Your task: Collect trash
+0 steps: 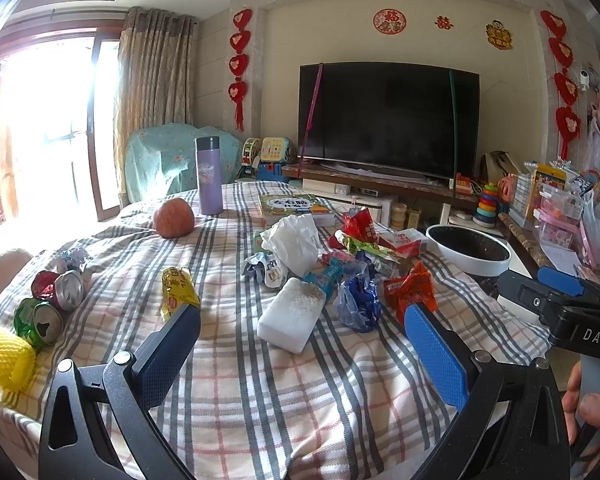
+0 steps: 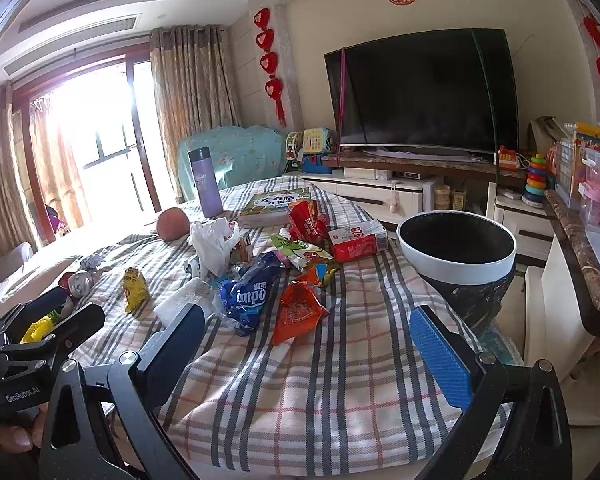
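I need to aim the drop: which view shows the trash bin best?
The right wrist view: the trash bin shows its open rim, dark inside and lined body beside the table. The left wrist view shows only its rim past the wrappers.

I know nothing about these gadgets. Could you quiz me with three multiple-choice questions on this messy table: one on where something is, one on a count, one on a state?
1. Where does the trash bin stand?
A. beside the table's right edge
B. on the TV stand
C. under the window

2. How many crushed drink cans lie at the table's left?
A. none
B. two
C. five

3. How are both grippers?
A. shut on a wrapper
B. open, holding nothing
C. shut on the bottle

Answers:
1 A: its white rim sits just past the plaid tablecloth.
2 B: one red, one green.
3 B: the left gripper and right gripper show fingers spread wide with only cloth between.
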{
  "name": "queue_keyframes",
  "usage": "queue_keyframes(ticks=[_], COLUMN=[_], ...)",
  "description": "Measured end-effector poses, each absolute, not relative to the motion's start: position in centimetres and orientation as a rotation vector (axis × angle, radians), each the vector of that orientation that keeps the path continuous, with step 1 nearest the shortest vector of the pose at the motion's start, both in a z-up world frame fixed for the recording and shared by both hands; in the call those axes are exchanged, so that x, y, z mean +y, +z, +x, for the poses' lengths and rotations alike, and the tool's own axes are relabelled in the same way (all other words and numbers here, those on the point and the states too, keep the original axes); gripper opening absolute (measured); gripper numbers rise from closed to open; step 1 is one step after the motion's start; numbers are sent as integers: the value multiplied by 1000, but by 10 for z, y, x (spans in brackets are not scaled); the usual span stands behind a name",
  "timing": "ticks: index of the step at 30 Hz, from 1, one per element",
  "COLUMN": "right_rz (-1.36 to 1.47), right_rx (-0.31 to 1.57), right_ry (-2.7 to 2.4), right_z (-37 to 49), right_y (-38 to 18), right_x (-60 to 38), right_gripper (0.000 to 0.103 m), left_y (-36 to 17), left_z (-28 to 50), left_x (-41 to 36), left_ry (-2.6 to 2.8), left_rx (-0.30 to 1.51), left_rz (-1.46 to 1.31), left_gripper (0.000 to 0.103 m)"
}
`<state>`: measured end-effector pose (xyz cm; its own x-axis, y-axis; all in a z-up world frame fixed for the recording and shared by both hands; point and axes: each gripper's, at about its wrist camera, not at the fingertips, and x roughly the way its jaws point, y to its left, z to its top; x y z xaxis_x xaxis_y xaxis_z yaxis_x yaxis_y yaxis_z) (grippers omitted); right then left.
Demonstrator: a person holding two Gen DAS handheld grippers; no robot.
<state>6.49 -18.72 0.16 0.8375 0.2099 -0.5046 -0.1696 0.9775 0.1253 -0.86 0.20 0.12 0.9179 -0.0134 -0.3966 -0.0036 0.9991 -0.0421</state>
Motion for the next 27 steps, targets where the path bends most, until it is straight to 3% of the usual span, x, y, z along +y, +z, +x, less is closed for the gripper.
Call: queue_keyframes(ticks=[27], right_rz=[95], right_rx=[577], right_ry=[210], right_z=[69], right_y=[-6], right_x=[-187], right_gripper=[103], left_y=[-6], left_z=[0], left_x=[8], left_ry=[-18], left_rx=[443], left_rz=[-68], left_gripper=[102])
